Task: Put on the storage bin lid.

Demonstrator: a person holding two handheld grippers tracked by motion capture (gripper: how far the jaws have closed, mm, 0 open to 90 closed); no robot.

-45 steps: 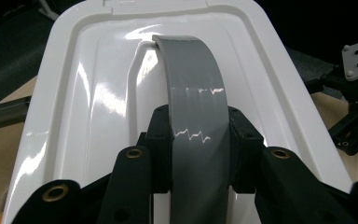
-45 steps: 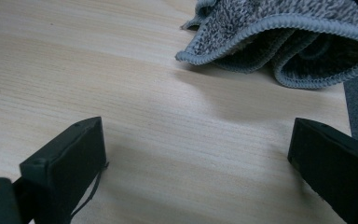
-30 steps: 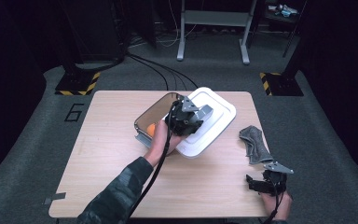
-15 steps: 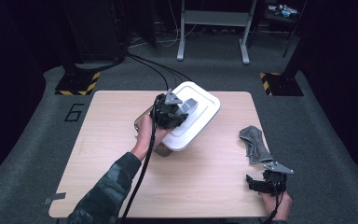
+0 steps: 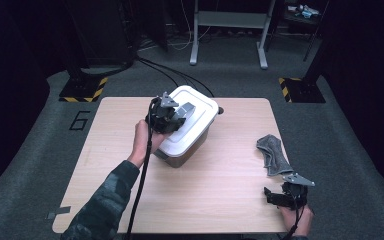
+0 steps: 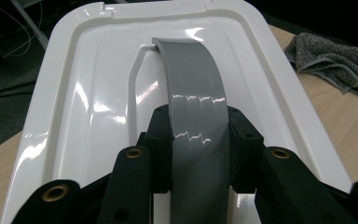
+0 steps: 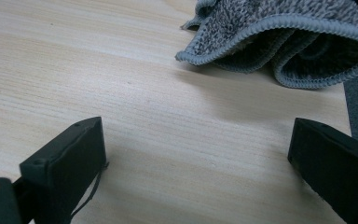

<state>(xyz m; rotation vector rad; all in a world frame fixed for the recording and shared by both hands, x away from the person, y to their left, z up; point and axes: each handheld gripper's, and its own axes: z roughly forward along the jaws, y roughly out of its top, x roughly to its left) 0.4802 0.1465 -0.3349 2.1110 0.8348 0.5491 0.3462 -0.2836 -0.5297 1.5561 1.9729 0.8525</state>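
Lid (image 5: 192, 112) carried by its grey handle (image 6: 193, 88), left fingers (image 6: 159, 140) clamped across it.
Bin (image 5: 190, 150) sits directly beneath, long axes nearly matched; my right gripper (image 5: 280, 196) idles open on the tabletop (image 5: 220, 190).

**Box mid-table, towel at the right edge**

The box (image 5: 180, 152) stands near the table's (image 5: 220, 200) middle, toward the far edge, with the lid (image 5: 200, 107) on it. The left gripper (image 5: 172, 115) sits on the lid's handle (image 6: 196, 93). The towel (image 5: 272, 155) lies by the right edge; the right gripper (image 5: 275, 196) rests before it, near the front right corner.
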